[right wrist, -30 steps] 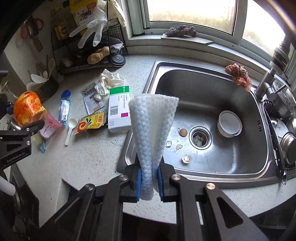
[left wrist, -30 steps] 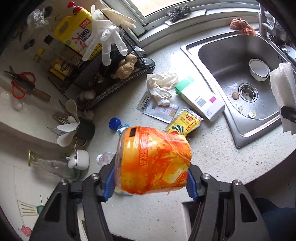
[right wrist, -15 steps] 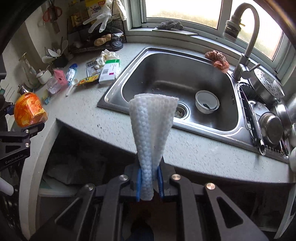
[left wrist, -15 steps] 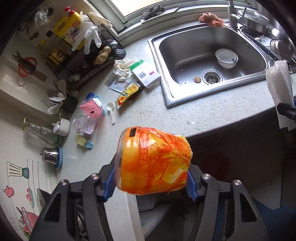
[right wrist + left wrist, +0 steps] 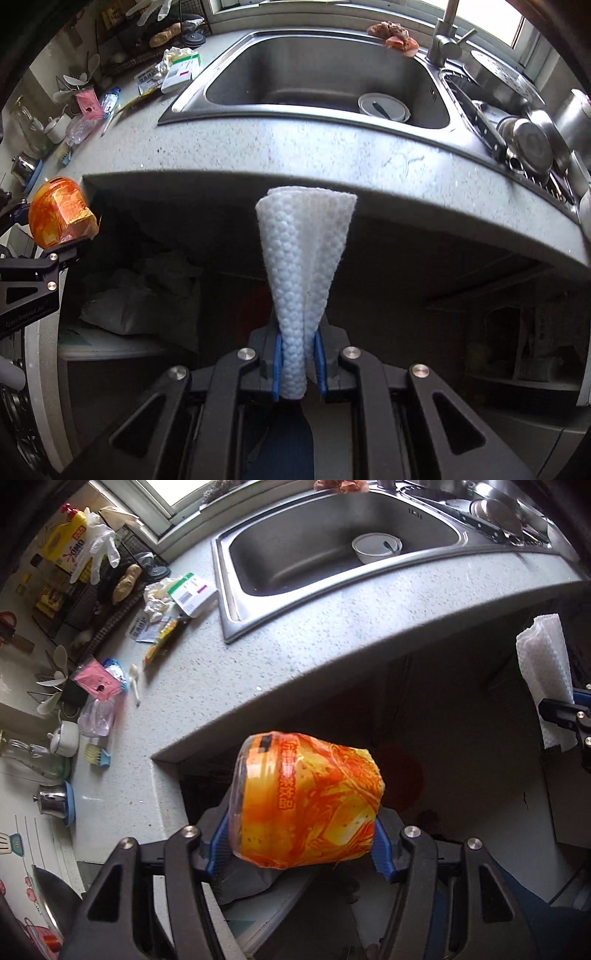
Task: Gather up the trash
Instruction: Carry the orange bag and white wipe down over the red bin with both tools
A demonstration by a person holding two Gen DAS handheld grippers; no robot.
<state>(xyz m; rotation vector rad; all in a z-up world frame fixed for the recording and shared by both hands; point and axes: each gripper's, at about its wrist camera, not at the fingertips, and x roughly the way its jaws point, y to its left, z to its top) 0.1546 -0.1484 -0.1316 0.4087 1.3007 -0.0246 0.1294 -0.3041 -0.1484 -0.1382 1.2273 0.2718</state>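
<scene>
My left gripper [image 5: 301, 843] is shut on a crushed orange plastic container [image 5: 303, 801] and holds it below the counter's front edge, over a dark space with a grey bag [image 5: 144, 295]. It also shows in the right wrist view [image 5: 59, 214]. My right gripper [image 5: 298, 363] is shut on a folded white paper towel [image 5: 304, 266], also below the counter edge; the towel shows at the right of the left wrist view [image 5: 546, 675]. More trash lies on the counter: a white and green box [image 5: 194, 592], crumpled paper [image 5: 157, 598], a yellow sachet [image 5: 164, 640].
The grey speckled counter [image 5: 332, 635] curves above both grippers. A steel sink [image 5: 325, 77] holds a white bowl [image 5: 384, 107]. A wire rack with a rubber glove [image 5: 98, 542] and a yellow detergent bottle [image 5: 68, 542] stands at the back left. Pots [image 5: 528, 144] sit right of the sink.
Both grippers have pulled back from over the counter and dropped below its front edge, each still holding its item. The dark space under the counter has come into view.
</scene>
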